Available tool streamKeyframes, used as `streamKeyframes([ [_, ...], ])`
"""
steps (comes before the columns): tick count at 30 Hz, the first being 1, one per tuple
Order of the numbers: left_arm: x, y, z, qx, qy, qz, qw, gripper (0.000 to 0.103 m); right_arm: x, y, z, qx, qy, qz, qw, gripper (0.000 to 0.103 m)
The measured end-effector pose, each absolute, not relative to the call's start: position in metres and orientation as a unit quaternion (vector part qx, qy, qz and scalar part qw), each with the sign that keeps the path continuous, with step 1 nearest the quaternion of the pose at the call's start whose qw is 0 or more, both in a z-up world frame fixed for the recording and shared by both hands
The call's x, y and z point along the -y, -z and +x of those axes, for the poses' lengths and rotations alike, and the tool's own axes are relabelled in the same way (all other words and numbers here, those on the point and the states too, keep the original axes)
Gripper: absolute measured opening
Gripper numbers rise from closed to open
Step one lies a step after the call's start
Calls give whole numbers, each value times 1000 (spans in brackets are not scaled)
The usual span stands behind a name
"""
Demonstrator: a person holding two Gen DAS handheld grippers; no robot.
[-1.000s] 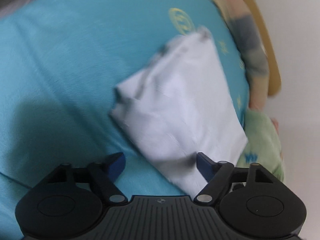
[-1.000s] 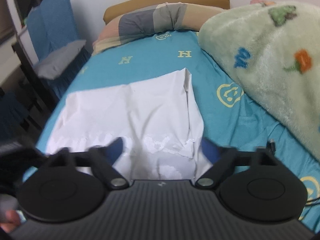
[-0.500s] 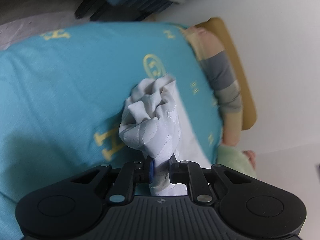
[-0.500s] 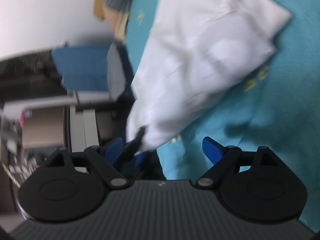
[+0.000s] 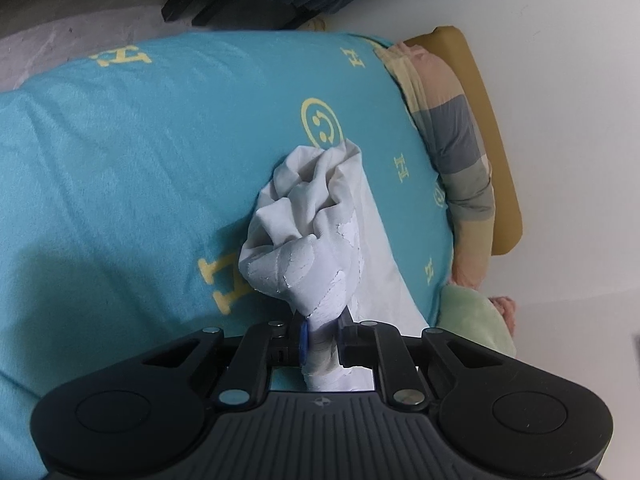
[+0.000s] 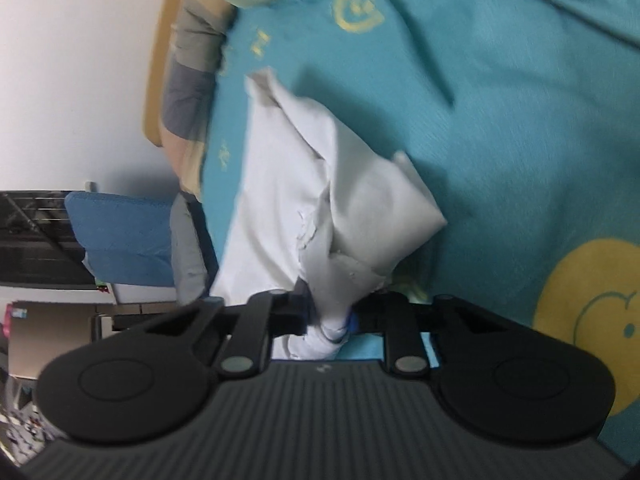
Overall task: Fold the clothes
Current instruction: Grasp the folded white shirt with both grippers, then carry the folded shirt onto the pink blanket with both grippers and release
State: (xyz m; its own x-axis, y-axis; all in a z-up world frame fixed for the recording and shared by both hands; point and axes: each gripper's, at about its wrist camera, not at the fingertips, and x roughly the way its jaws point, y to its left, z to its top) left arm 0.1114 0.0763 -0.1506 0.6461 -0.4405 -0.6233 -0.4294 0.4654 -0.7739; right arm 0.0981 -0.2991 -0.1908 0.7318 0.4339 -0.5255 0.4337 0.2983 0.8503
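Observation:
A white garment [image 5: 316, 236] lies bunched on the teal bedsheet [image 5: 140, 160]. My left gripper [image 5: 320, 344] is shut on one gathered end of it, and the cloth rises in a crumpled wad in front of the jaws. In the right wrist view the same white garment [image 6: 320, 192] spreads toward the pillow, and my right gripper [image 6: 330, 320] is shut on another bunched end of it. Both views are rolled sideways.
A striped pillow [image 5: 460, 140] and a tan headboard [image 5: 492, 128] lie at the bed's head. A green fleece blanket [image 5: 476, 320] sits beside the garment. A blue chair [image 6: 120, 236] and boxes stand past the bed edge. The floor [image 5: 60, 40] shows beyond the bed.
Both grippers were open over the flat garment a second ago. Each has since closed on an end of it, the left first, and the cloth is now bunched and lifted.

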Motion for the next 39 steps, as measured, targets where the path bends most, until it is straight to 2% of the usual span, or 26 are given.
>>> streamKeyframes([
  [6, -58, 106, 105, -445, 34, -511, 735, 14, 321, 139, 72, -323, -6, 574, 752, 17],
  [13, 15, 56, 93, -482, 94, -489, 721, 14, 382, 85, 11, -299, 10, 569, 766, 17],
  [22, 195, -16, 121, -509, 212, -412, 726, 14, 514, 12, -45, -242, 69, 554, 793, 17],
  [29, 366, -81, 166, -479, 318, -395, 716, 14, 636, -78, -43, -145, 133, 505, 840, 17],
  [35, 492, -94, 202, -449, 414, -358, 706, 15, 706, -115, -51, -68, 189, 454, 868, 17],
  [39, 525, -50, 193, -453, 441, -288, 719, 15, 721, -73, -60, -60, 228, 419, 877, 17],
])
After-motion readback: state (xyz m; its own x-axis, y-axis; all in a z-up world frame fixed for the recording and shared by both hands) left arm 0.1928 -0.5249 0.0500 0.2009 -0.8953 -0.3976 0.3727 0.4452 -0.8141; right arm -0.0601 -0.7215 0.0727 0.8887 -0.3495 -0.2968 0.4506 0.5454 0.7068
